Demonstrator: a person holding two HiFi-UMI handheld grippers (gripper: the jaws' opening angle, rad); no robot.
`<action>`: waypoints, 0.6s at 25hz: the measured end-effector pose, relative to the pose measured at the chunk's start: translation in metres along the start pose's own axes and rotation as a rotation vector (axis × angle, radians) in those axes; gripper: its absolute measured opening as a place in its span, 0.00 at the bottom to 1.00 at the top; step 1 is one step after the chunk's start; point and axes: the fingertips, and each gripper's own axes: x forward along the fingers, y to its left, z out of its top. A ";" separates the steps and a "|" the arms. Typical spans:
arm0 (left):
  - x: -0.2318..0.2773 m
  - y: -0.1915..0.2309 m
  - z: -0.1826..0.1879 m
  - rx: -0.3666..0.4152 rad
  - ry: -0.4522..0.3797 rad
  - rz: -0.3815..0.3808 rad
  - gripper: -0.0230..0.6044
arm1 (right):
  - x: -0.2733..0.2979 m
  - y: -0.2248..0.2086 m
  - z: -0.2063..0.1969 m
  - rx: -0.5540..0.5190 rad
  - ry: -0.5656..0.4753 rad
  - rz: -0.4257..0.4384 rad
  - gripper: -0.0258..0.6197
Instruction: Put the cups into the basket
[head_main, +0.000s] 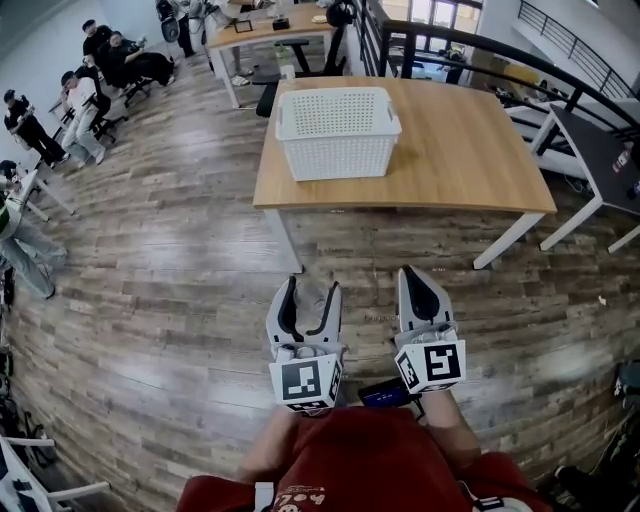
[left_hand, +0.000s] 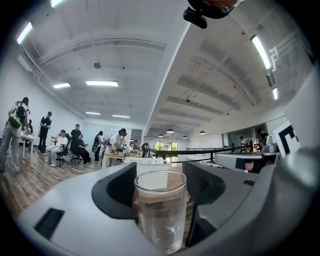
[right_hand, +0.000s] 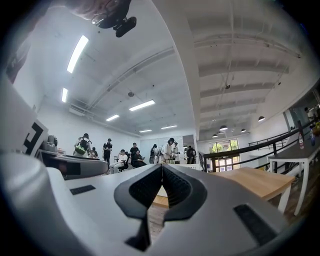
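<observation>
The carrying step seems to be under way: the person is standing back from the wooden table (head_main: 470, 150), holding the left gripper (head_main: 311, 290) with its jaws spread wide and pressing on both sides of a clear glass cup (left_hand: 160, 210), which is sitting upright between them, up in the air and well apart from the basket (head_main: 338, 150). The right gripper (head_main: 413, 280) is holding nothing, its jaws resting fully together. The white basket is standing on the table ahead, and no cup is showing inside it. Next, the cup likely needs bringing forward over the basket's rim, lowering and releasing. Counting: one cup, one basket, two grippers.
</observation>
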 end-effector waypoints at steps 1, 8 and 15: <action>0.006 0.005 0.001 -0.002 -0.001 -0.002 0.50 | 0.008 0.001 0.000 -0.001 0.003 -0.002 0.05; 0.044 0.038 0.008 -0.001 -0.007 -0.028 0.50 | 0.058 0.007 0.000 -0.018 0.015 -0.016 0.06; 0.077 0.070 0.011 -0.004 -0.014 -0.062 0.50 | 0.102 0.016 0.000 -0.031 0.016 -0.040 0.06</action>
